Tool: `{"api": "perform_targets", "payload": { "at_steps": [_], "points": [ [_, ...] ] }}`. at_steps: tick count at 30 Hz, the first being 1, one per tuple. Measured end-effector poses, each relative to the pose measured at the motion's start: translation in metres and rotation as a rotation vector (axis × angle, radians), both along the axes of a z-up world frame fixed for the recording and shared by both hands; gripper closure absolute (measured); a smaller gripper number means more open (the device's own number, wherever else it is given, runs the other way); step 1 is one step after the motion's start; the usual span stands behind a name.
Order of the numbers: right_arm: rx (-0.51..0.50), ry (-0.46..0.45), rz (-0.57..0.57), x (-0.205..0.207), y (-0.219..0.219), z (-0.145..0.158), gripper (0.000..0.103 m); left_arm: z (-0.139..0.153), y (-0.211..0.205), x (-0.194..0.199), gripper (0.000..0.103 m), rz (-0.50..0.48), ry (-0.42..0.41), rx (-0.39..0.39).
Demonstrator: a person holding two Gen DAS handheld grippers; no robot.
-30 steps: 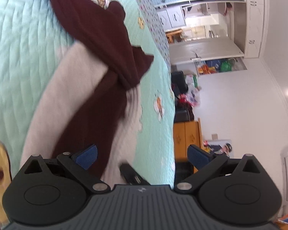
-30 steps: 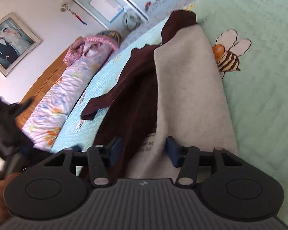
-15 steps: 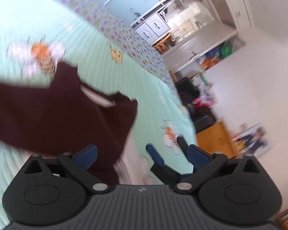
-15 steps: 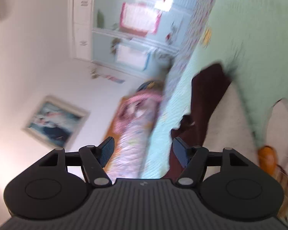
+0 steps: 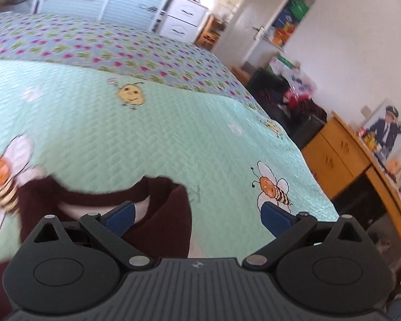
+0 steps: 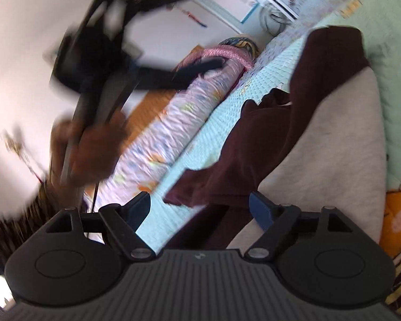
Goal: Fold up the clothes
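A dark maroon garment (image 6: 286,133) with a grey inner side (image 6: 334,144) lies spread on the mint quilted bedspread (image 5: 152,133). In the left wrist view its maroon collar end (image 5: 157,214) shows just past the fingers. My left gripper (image 5: 197,215) is open and empty, above the garment's edge. My right gripper (image 6: 200,207) is open and empty, over the maroon sleeve. The left gripper and the hand holding it (image 6: 93,123) show blurred at the left of the right wrist view.
A rolled floral quilt (image 6: 173,123) and a pink blanket (image 6: 227,53) lie along the headboard side. A wooden desk (image 5: 355,165), a dark bag pile (image 5: 288,99) and white drawers (image 5: 184,18) stand beyond the bed's edge. Bee prints (image 5: 272,187) mark the bedspread.
Both grippers have swung fast, with motion blur. The left view has tilted from looking down on the garment to looking across the bed. The right gripper's jaws have opened wider.
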State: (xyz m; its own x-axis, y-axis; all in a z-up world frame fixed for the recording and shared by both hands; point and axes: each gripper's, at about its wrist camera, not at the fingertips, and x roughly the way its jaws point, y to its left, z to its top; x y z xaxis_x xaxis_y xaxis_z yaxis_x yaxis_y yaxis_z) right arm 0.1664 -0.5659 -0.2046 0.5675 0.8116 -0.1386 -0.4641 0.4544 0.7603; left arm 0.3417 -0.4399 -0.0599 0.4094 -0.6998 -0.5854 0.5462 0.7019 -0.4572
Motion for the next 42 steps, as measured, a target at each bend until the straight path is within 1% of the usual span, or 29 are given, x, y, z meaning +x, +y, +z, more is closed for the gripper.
{"api": "perform_targets", "payload": {
  "at_steps": [1, 2, 7, 10, 12, 13, 15, 17, 19, 21, 25, 27, 28, 29, 30, 32, 33, 35, 37, 40, 42],
  "points": [
    [-0.019, -0.017, 0.009, -0.002, 0.003, 0.003, 0.021, -0.004, -0.006, 0.008, 0.0, -0.01, 0.014, -0.008],
    [-0.015, -0.021, 0.018, -0.002, 0.003, 0.002, 0.02, -0.008, -0.012, 0.016, 0.0, -0.02, 0.027, -0.014],
    [0.073, -0.004, 0.025, -0.002, -0.009, -0.007, 0.02, -0.022, -0.039, 0.045, 0.0, -0.077, 0.056, 0.029],
    [0.124, 0.008, 0.031, -0.003, -0.016, -0.015, 0.021, -0.022, -0.064, 0.051, 0.0, -0.155, 0.026, 0.111],
    [0.144, 0.013, 0.032, -0.005, -0.018, -0.016, 0.021, -0.025, -0.081, 0.051, 0.0, -0.218, 0.014, 0.186],
    [0.147, 0.014, 0.032, -0.004, -0.017, -0.015, 0.021, -0.028, -0.09, 0.05, 0.001, -0.248, -0.003, 0.238],
    [0.147, 0.014, 0.032, -0.004, -0.016, -0.015, 0.021, -0.034, -0.106, 0.048, 0.006, -0.3, -0.053, 0.341],
    [0.146, 0.013, 0.032, -0.004, -0.014, -0.015, 0.021, -0.042, -0.118, 0.047, 0.031, -0.358, -0.066, 0.394],
    [0.148, 0.013, 0.032, -0.005, -0.012, -0.015, 0.021, -0.05, -0.124, 0.048, 0.033, -0.38, -0.06, 0.45],
    [0.151, 0.013, 0.032, -0.006, -0.011, -0.015, 0.021, -0.055, -0.127, 0.048, 0.033, -0.375, -0.08, 0.503],
    [0.152, 0.013, 0.032, -0.01, -0.007, -0.014, 0.021, -0.06, -0.122, 0.053, 0.032, -0.357, -0.043, 0.517],
    [0.152, 0.013, 0.031, -0.011, -0.004, -0.014, 0.021, -0.063, -0.119, 0.053, 0.034, -0.391, -0.011, 0.513],
    [0.153, 0.013, 0.031, -0.011, -0.004, -0.014, 0.021, -0.066, -0.119, 0.054, 0.043, -0.404, 0.015, 0.508],
    [0.154, 0.013, 0.031, -0.011, -0.004, -0.014, 0.021, -0.068, -0.118, 0.055, 0.054, -0.413, 0.034, 0.501],
    [0.155, 0.013, 0.031, -0.011, -0.004, -0.014, 0.021, -0.069, -0.116, 0.057, 0.06, -0.418, 0.045, 0.487],
    [0.158, 0.013, 0.03, -0.011, -0.006, -0.014, 0.02, -0.069, -0.108, 0.064, 0.083, -0.405, 0.075, 0.423],
    [0.159, 0.013, 0.029, -0.011, -0.006, -0.014, 0.021, -0.068, -0.103, 0.069, 0.087, -0.39, 0.089, 0.382],
    [0.16, 0.011, 0.027, -0.012, -0.006, -0.013, 0.02, -0.066, -0.095, 0.074, 0.09, -0.357, 0.089, 0.329],
    [0.161, 0.008, 0.025, -0.012, -0.006, -0.012, 0.02, -0.062, -0.087, 0.075, 0.091, -0.327, 0.077, 0.291],
    [0.167, 0.005, 0.022, -0.012, -0.007, -0.012, 0.02, -0.053, -0.075, 0.073, 0.091, -0.308, 0.062, 0.177],
    [0.171, 0.003, 0.021, -0.013, -0.008, -0.012, 0.02, -0.052, -0.07, 0.073, 0.091, -0.302, 0.06, 0.13]
  ]
}}
